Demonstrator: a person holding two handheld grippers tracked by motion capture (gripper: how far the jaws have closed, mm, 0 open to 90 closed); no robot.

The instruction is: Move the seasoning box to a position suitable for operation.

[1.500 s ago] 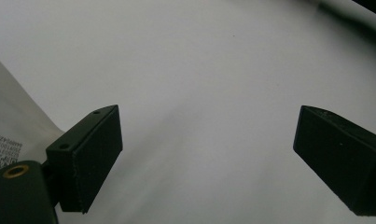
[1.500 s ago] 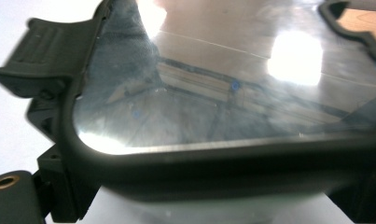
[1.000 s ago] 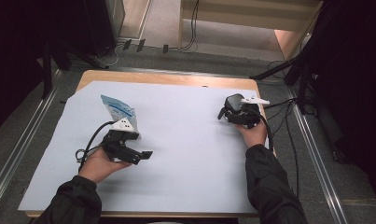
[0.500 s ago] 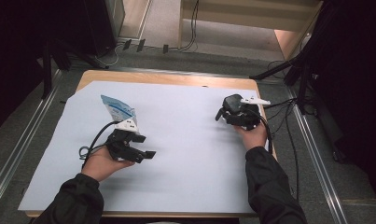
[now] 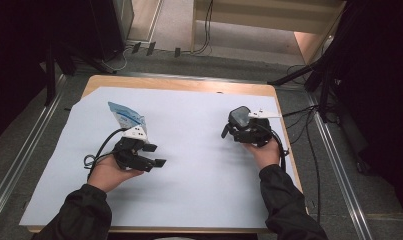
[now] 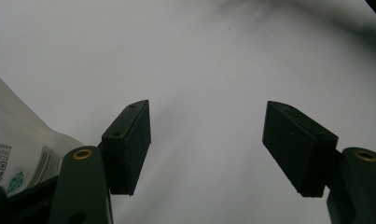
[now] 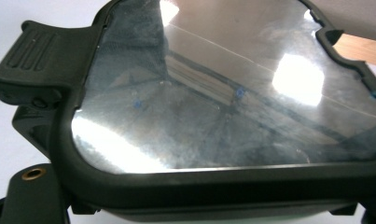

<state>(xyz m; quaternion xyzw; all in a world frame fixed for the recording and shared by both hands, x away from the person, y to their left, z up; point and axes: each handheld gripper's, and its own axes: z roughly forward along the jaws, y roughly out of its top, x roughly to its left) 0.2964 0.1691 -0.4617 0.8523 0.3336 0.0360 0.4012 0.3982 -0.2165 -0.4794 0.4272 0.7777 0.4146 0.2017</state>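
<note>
White paper [image 5: 189, 150] covers most of the wooden desk [image 5: 179, 84] in the high view. On the paper, far to the left of centre, lies a blue-and-white pouch [image 5: 125, 116], and the left claw [image 5: 155, 155] sits just in front of the pouch, held in the person's left hand [image 5: 106, 172], its jaws parted and pointing toward the middle of the paper. Well to the right of the pouch, near the paper's right edge, the right hand [image 5: 265, 151] holds the right claw [image 5: 230, 131], with a dark lidded case [image 5: 239, 118] at its front end.

Seen along the left claw [image 6: 206, 149] in the left gripper view, the two black jaws stand wide apart with bare paper [image 6: 213, 70] between them and nothing held. The pouch [image 6: 17, 144], white with small print and a barcode, lies outside the jaw on the picture's left, close beside it.

Up close in the right gripper view, the case [image 7: 223, 102] has a glossy clear lid in a dark rim, with a ribbed tab at the picture's upper left. Whether the right claw grips it cannot be told.
</note>
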